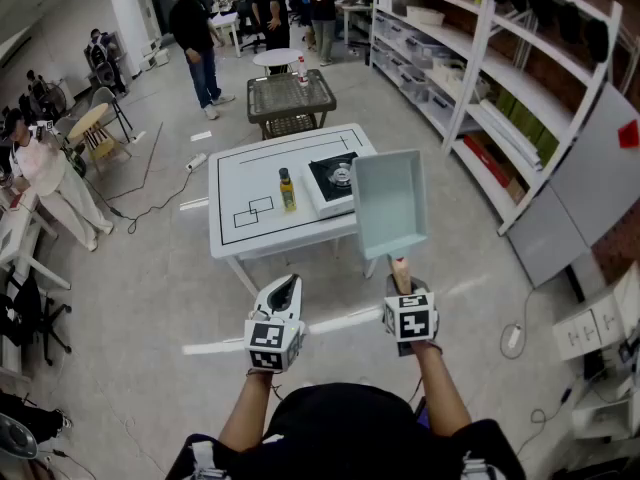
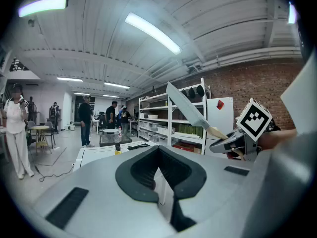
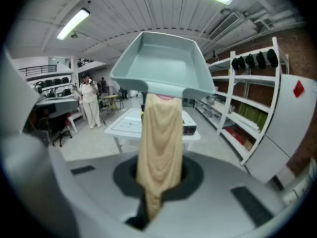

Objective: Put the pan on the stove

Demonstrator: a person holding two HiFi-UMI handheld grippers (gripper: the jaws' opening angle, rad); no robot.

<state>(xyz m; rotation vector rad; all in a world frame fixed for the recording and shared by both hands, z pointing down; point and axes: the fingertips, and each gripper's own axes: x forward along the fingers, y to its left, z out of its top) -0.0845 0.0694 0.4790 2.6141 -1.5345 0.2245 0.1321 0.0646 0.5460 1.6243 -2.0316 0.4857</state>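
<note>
While the pan (image 1: 388, 203) is held up in the air and has not yet reached the counter (image 1: 250, 173), the left tongs (image 1: 284, 286) sit with their jaws together and nothing between them, out in front of the person's left side and taking no part. Ahead, across open floor, stands the white counter with black lines on its top. Near the middle of its front half is a small bottle (image 1: 287, 190) with a yellow body. Just right of that, toward the counter's right edge, lies the portable gas stove (image 1: 335, 180), its black burner bare. Further right, the right tongs (image 1: 400, 284) are clamped tight on the pan's wooden handle (image 3: 159, 143), which runs straight out along the jaws. The square, pale blue-grey pan rides at its far end, tilted up from the handle, its hollow facing back toward the person. In the head view the pan overlaps the stove's right side and the counter's near right corner, but it hangs short of the counter, touching nothing. So the stove lies forward of the pan and a little to its left, nearly along the handle's long axis. The right hand is the nearer one, and I judge the move calls for going forward, levelling the pan and lowering it onto the burner
</note>
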